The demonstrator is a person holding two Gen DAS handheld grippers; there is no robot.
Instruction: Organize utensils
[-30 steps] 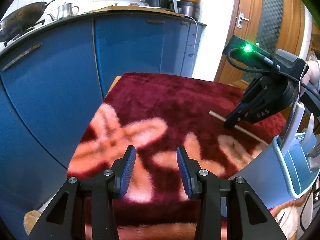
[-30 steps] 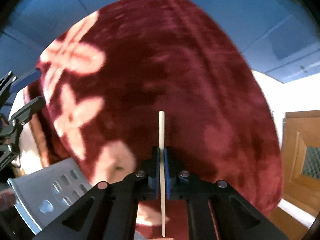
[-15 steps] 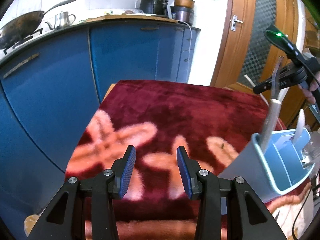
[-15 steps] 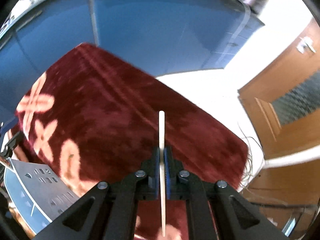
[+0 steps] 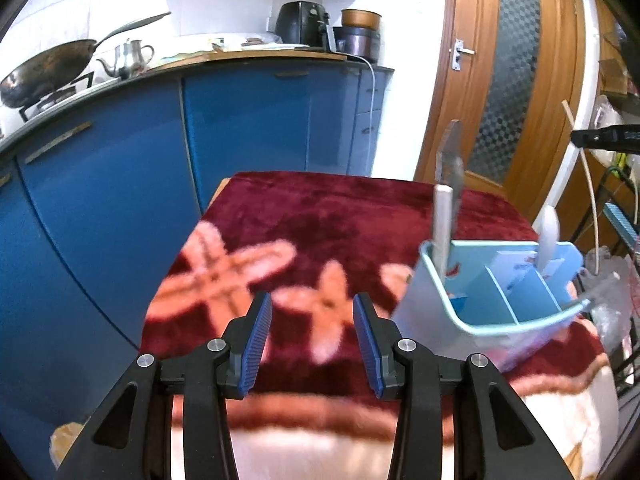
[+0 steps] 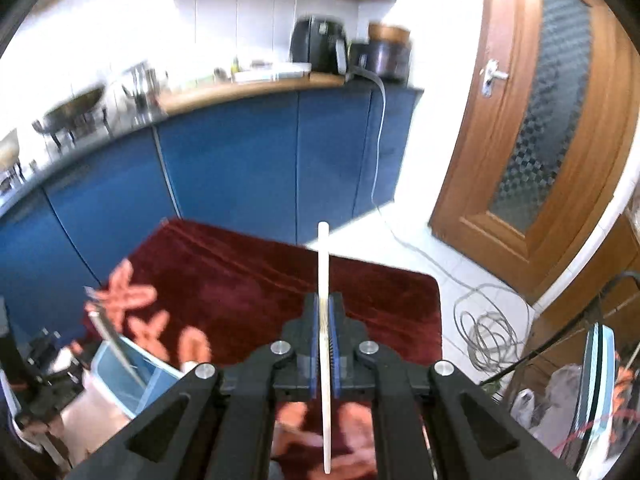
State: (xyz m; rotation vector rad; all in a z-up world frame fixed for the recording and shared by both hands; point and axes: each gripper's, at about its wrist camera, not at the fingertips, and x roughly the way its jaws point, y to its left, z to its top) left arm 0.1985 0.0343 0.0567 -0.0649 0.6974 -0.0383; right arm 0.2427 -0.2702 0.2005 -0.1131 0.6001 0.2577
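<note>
1. Two views to read; take your left wrist camera first. Your left gripper [image 5: 312, 340] sits at six o'clock with its blue pads [image 5: 256, 344] standing apart and nothing between them, above the red flowered blanket [image 5: 320, 216] that covers the table.
2. At about four o'clock from that gripper stands the light blue utensil caddy [image 5: 440, 304], tilted in the picture, its dividers making several compartments.
3. A knife [image 5: 450, 176] stands upright in the caddy's far left compartment, blade up. A white-handled utensil [image 5: 548, 228] stands in a compartment towards three o'clock; what kind it is you cannot tell.
4. At the three o'clock edge, the dark tip of your right gripper [image 5: 592, 139] clamps a thin pale chopstick [image 5: 588, 176], well above the caddy and apart from it.
5. At twelve o'clock run the blue cabinets [image 5: 248, 120]; a wooden door [image 5: 508, 92] stands at two o'clock.
6. Now your right wrist camera. Your right gripper [image 6: 324, 320] is closed tight on the chopstick [image 6: 323, 256], which runs straight from six towards twelve o'clock, sticking out past the pads at both ends.
7. The caddy [image 6: 120, 372] lies at eight o'clock, low beside the gripper, with the knife [image 6: 108, 332] leaning out of it.
8. A coiled cable [image 6: 492, 332] lies on the floor at four o'clock.
</note>
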